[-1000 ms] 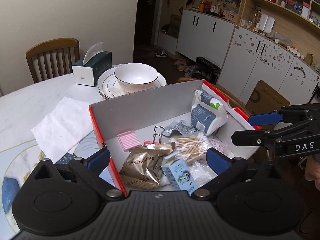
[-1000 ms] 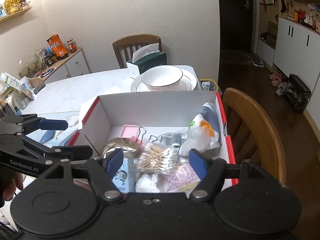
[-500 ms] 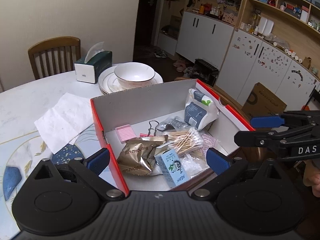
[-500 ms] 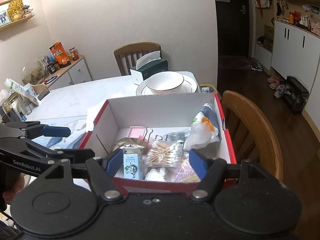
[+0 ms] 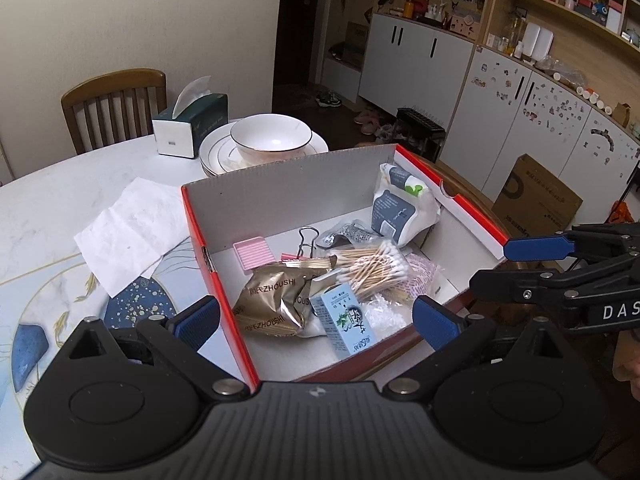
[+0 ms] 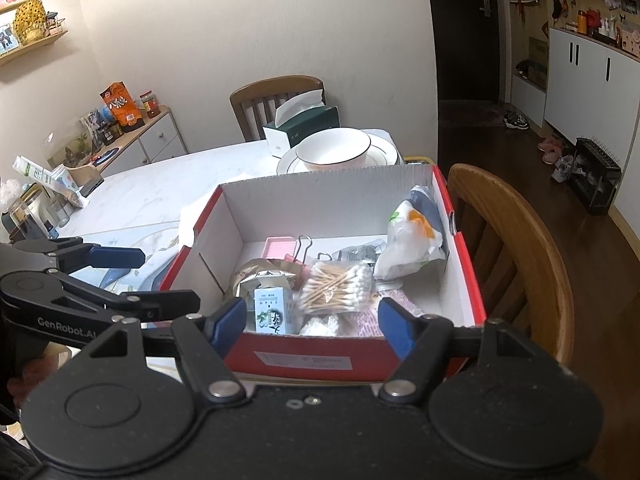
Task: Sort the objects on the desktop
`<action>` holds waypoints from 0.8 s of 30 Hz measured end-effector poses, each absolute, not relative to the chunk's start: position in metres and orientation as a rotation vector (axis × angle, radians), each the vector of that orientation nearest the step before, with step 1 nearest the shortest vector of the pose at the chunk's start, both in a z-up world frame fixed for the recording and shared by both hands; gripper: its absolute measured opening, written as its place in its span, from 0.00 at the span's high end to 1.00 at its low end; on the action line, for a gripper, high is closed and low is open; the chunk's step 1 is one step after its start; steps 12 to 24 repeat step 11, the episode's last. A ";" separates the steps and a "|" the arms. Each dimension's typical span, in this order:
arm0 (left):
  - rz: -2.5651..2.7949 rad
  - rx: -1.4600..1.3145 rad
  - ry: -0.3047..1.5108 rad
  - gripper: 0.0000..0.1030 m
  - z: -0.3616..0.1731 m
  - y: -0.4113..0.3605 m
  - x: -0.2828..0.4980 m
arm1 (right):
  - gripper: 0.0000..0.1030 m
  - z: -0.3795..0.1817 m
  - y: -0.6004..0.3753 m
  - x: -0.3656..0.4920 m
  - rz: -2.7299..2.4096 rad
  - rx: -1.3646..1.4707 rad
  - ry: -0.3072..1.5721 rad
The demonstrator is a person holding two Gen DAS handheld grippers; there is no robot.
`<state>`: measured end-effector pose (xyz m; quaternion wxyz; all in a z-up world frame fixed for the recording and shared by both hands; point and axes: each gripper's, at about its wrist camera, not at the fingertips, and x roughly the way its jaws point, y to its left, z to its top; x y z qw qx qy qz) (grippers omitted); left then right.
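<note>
A red cardboard box [image 5: 208,258] [image 6: 304,354] with a white inside stands on the table. In it lie a bag of cotton swabs [image 5: 370,266] [image 6: 338,286], a gold snack bag [image 5: 270,302], a small blue-and-white carton [image 5: 346,320] [image 6: 272,312], a pink case [image 5: 252,252], a binder clip [image 5: 306,240] and a white-and-grey pouch [image 5: 396,204] [image 6: 414,232]. My left gripper [image 5: 316,322] is open and empty, above the box's near left corner. My right gripper [image 6: 310,320] is open and empty, in front of the box's near wall.
White paper napkins [image 5: 132,226] lie left of the box. Behind it are a bowl on plates [image 5: 272,140] [image 6: 334,152] and a green tissue box [image 5: 192,124]. A wooden chair [image 6: 516,248] stands right of the box, another at the far side [image 5: 114,106].
Both grippers have drawn back and risen from the box, so more of it shows. Both stay open and empty. The things in the box have not moved.
</note>
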<state>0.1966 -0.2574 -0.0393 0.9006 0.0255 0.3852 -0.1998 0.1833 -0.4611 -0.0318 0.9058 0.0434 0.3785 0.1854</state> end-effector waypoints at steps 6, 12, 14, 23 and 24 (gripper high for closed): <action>-0.436 0.042 0.809 0.00 -0.041 -0.257 0.195 | 0.30 -0.032 -0.461 0.183 0.383 0.092 0.782; -0.440 0.037 0.801 0.00 -0.039 -0.253 0.194 | 0.30 -0.032 -0.460 0.183 0.382 0.095 0.780; -0.440 0.037 0.801 0.00 -0.039 -0.253 0.194 | 0.30 -0.032 -0.460 0.183 0.382 0.095 0.780; -0.440 0.037 0.801 0.00 -0.039 -0.253 0.194 | 0.30 -0.032 -0.460 0.183 0.382 0.095 0.780; -0.440 0.037 0.801 0.00 -0.039 -0.253 0.194 | 0.30 -0.032 -0.460 0.183 0.382 0.095 0.780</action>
